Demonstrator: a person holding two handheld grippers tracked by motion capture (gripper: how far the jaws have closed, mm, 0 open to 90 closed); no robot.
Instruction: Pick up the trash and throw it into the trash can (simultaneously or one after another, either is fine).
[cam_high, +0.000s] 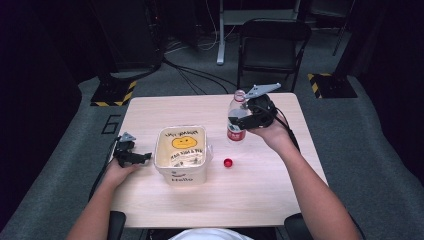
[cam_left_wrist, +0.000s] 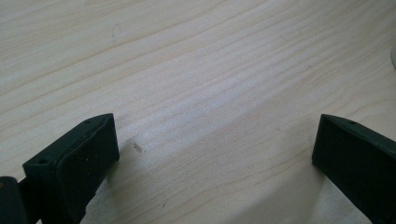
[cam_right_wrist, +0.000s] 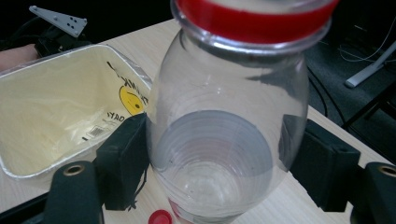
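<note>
The clear plastic bottle (cam_high: 236, 120) stands upright on the far right part of the wooden counter (cam_high: 260, 185), with the right tool (cam_high: 239, 120) clamped across its upper body — in the right gripper view both black jaws press the clear wall from either side, just below the red neck ring (cam_right_wrist: 254, 23). The bottle is uncapped; its small red cap (cam_high: 228, 162) lies loose on the counter, nearer the person and just beside the cream-coloured bin (cam_high: 181, 152) with the yellow smiley face.

The bottle looks empty or nearly so, so it should be light and easy to tip. Its thin wall is likely to flex and dent under a hard squeeze, and the smooth plastic may slip — a hold high on the shoulder, where the wall curves in and is stiffer, seems the safer place. With no cap on, any liquid left would spill if tilted.

The left tool (cam_high: 142, 158) rests low over the counter left of the bin, jaws spread wide apart and holding nothing.
</note>
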